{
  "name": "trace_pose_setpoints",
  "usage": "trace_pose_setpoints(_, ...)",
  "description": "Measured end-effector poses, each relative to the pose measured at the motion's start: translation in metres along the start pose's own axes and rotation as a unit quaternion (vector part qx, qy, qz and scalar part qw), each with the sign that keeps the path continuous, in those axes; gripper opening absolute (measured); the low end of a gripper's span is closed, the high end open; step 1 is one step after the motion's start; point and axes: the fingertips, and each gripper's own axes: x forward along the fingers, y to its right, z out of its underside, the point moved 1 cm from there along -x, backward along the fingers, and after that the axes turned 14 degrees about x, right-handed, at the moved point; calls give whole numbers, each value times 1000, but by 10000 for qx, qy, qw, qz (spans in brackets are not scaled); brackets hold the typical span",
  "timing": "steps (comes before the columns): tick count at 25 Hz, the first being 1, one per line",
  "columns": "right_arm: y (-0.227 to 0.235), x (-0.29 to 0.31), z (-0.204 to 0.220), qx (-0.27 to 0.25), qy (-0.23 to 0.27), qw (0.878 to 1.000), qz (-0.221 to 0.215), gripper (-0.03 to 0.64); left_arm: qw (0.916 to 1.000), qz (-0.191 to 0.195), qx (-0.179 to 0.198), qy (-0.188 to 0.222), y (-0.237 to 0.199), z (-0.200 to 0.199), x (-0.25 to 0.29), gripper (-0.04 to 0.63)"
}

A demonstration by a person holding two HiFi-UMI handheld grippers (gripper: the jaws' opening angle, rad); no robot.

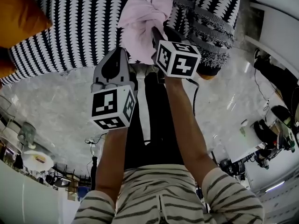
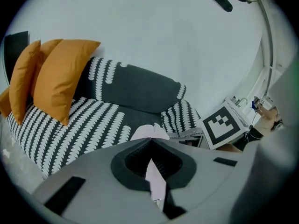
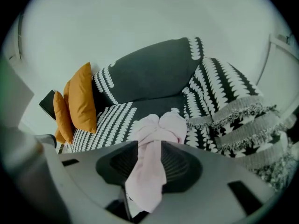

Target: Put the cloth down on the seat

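Note:
A pale pink cloth (image 1: 142, 17) hangs bunched above the black-and-white patterned sofa seat (image 1: 74, 31). My right gripper (image 1: 156, 34) is shut on the cloth, and the bunch (image 3: 156, 127) spills over its tips while a tail (image 3: 145, 181) drops back between its jaws. My left gripper (image 1: 122, 54) sits just left of and below the bunch. It is shut on a thin strip of the cloth (image 2: 155, 181), with the bunch (image 2: 149, 132) showing just past its tips. Both grippers point down at the seat (image 2: 93, 120).
Orange cushions (image 2: 58, 73) lean at the sofa's left end (image 1: 18, 13). A fringed patterned throw (image 3: 243, 120) covers the right armrest (image 1: 208, 36). Pale marble floor (image 1: 46, 97) lies in front of the sofa. White furniture and cables (image 1: 275, 78) stand at the right.

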Motion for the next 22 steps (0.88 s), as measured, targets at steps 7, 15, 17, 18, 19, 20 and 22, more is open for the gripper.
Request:
trace_pose_setpoints(7, 5, -50, -19, 117, 468, 9985, -248, 40, 9999, -29, 57, 119, 25, -9, -5, 3)
trace_pose_setpoints(15, -24, -84, -38, -57, 912, 9946, -490, 14, 9993, -12, 103, 368, 25, -27, -24, 3)
trace_pose_setpoints(17, -30, -90, -42, -160, 985, 9935, -555, 12, 9990, -15, 101, 427, 25, -31, -25, 3)
trace_pose_setpoints(18, -31, -94, -43, -219, 1020, 9928, -583, 13, 9989, -22, 102, 461, 27, -33, -26, 3)
trace_pose_setpoints(19, -31, -99, -43, -268, 1057, 9922, -607, 13, 9987, -30, 107, 501, 30, -35, -28, 3)
trace_pose_setpoints(20, -30, -105, -41, -304, 1097, 9915, -633, 14, 9984, -37, 120, 548, 35, -36, -30, 3)
trace_pose_setpoints(22, -30, -118, -38, -354, 1203, 9897, -697, 14, 9975, -32, 180, 682, 45, -39, -37, 3)
